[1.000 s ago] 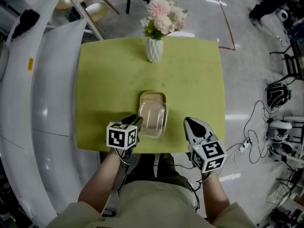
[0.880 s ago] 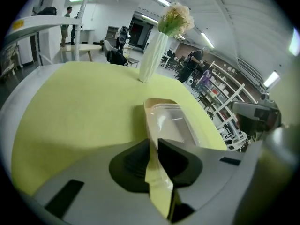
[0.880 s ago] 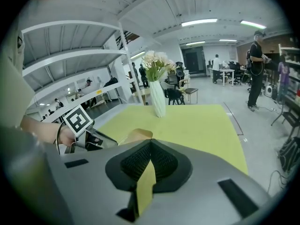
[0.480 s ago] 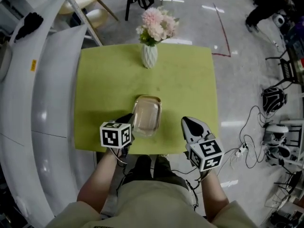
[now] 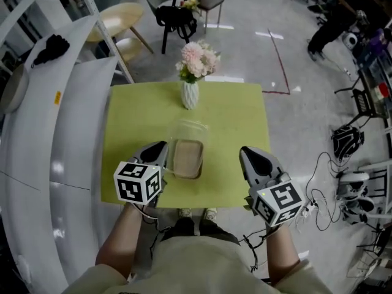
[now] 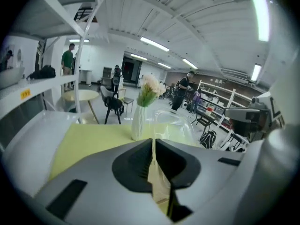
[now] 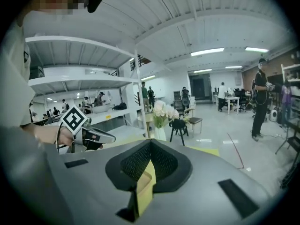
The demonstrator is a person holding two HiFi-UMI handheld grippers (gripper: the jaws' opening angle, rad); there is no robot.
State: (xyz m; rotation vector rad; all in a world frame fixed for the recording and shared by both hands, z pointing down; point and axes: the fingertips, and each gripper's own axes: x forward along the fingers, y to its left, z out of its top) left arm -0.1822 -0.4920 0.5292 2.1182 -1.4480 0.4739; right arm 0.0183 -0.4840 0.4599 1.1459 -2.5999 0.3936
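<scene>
Green table (image 5: 245,118); left gripper (image 6: 153,146) grips clear lid (image 6: 176,123).

No words, numbers or brand names legible anywhere. Only coded black-and-white square patterns, without letters: one marker (image 5: 138,182) on the left claw (image 5: 157,147), a second marker (image 5: 280,201) on the right claw (image 5: 248,154). On the edge of the white shelf (image 5: 73,139), a small yellow sticker (image 5: 57,97), print too small to read.
</scene>
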